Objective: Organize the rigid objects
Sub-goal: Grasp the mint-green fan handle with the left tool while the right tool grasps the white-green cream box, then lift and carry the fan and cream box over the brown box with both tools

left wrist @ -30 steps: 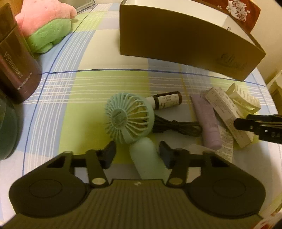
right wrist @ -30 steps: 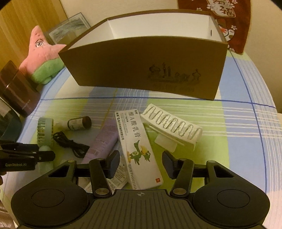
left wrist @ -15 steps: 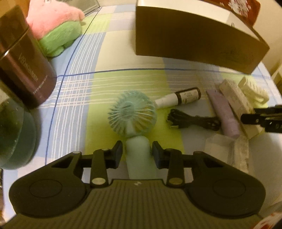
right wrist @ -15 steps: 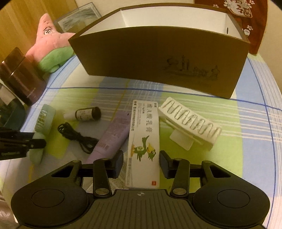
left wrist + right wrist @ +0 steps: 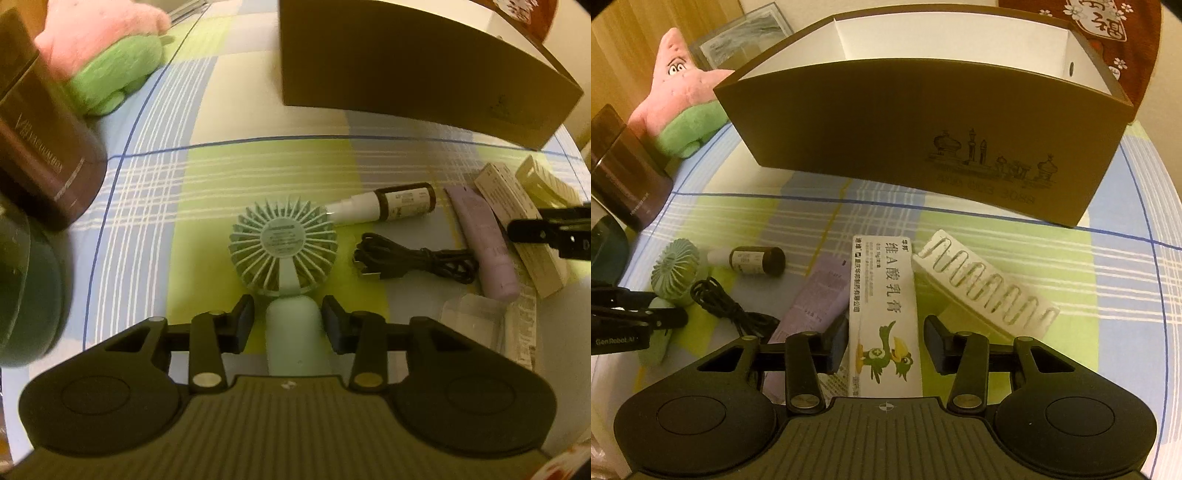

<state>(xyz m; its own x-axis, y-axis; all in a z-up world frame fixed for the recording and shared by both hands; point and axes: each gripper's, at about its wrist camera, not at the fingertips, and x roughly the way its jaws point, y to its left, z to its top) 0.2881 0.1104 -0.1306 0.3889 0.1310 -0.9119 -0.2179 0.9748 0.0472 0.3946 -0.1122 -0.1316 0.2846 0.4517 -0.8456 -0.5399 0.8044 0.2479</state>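
Checked tabletop before an empty box (image 5: pixel 923 122): left tool (image 5: pixel 288 319) straddles a fan (image 5: pixel 282 247) handle, right tool (image 5: pixel 884 339) straddles a carton (image 5: pixel 882 295), neither visibly clamped; nothing packed.

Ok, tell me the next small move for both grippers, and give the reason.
Probably close both a little further. The left gripper straddles the mint fan's handle and the right gripper straddles the medicine carton, yet slight gaps seem to remain beside the pads, so neither looks firmly gripped for lifting toward the brown box.

The fan's handle (image 5: pixel 295 332) vanishes beneath the gripper body; the dark canister (image 5: pixel 40 147) is cut by the left edge, the box's floor (image 5: pixel 923 122) hidden behind its front wall
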